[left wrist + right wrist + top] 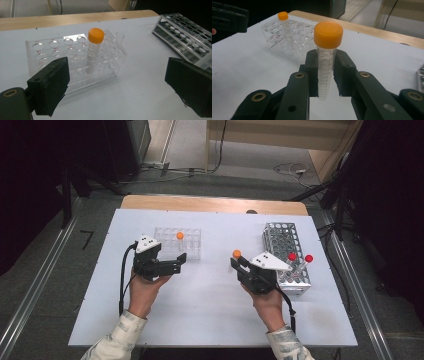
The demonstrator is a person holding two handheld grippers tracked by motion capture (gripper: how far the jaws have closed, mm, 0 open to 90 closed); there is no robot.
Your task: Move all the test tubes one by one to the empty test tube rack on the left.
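Note:
My right gripper (238,264) is shut on a clear graduated tube with an orange cap (236,253) and holds it upright above the white table, left of the metal rack (282,242). In the right gripper view the held tube (326,60) stands between the two jaws of my right gripper (325,77). A clear plastic rack (186,251) holds a second orange-capped tube (180,235). My left gripper (177,262) is open just in front of that rack. Seen from my left gripper (120,87), the racked tube (94,47) stands beyond the wide-apart jaws in the clear rack (50,53).
Two red-capped tubes (300,258) stand at the near end of the metal rack. The white table (200,315) has bare room in front of both hands. The metal rack (185,32) lies to the right in the left gripper view. A wooden edge (210,203) runs behind the white surface.

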